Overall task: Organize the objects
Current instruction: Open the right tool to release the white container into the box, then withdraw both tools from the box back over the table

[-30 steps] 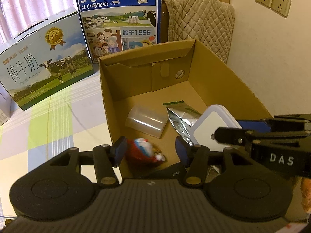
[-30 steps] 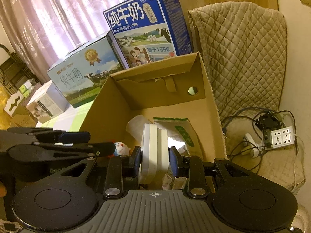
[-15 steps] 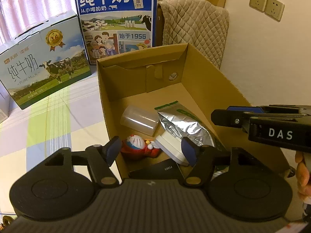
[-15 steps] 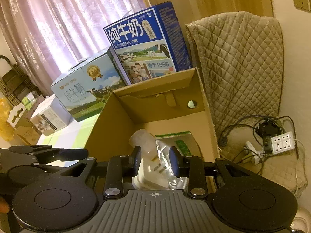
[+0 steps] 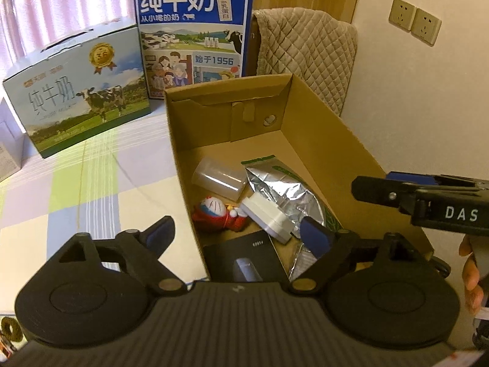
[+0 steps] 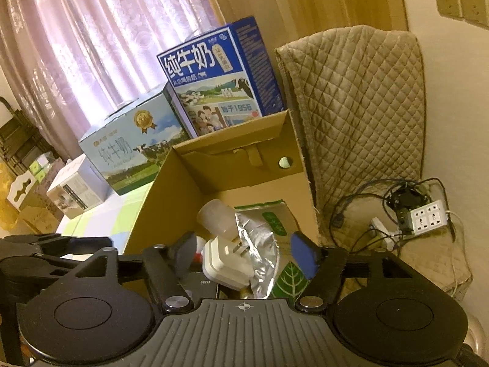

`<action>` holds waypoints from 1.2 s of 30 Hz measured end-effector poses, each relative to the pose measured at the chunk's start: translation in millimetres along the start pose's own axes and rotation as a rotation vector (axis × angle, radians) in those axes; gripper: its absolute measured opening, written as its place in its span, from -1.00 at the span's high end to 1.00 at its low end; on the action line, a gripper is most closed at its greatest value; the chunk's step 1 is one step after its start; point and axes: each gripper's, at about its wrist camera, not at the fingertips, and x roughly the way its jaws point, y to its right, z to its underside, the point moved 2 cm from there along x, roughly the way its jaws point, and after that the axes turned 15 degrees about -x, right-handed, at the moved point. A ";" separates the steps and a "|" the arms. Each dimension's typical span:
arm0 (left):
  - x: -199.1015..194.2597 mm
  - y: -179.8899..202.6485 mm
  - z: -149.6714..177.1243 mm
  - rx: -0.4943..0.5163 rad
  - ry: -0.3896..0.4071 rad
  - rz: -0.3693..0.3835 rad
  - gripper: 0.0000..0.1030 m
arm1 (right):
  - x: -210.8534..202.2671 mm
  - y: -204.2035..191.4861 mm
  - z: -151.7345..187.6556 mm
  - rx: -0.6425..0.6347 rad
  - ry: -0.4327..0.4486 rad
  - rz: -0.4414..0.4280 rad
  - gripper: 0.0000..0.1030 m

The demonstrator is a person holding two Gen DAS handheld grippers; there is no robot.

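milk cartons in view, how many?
2. Blue milk carton upright behind the cardboard box; pale cow-print milk carton to its left. Others may be hidden.

A home: pink curtains (image 6: pixel 91 46), quilted throw (image 6: pixel 360 107) (milk cartons (image 5: pixel 195 30) stacked).

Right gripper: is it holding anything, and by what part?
Nothing. The right gripper is open; the white charger lies loose in the cardboard box.

A white plug adapter (image 5: pixel 266 216) lies tilted in the cardboard box (image 5: pixel 324 140), against a silver foil pouch (image 5: pixel 284 189).
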 end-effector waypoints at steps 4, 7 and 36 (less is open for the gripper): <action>-13.8 -4.3 6.1 -0.016 0.004 0.002 -0.74 | -11.3 -7.1 3.2 -0.026 0.005 0.017 -0.44; -23.1 -9.1 10.7 -0.027 0.010 -0.001 -0.77 | -18.7 -13.9 7.2 -0.043 0.003 0.022 -0.45; -100.3 -47.0 69.9 -0.108 0.032 -0.021 -0.78 | -63.3 -89.6 56.4 -0.132 -0.077 -0.011 -0.46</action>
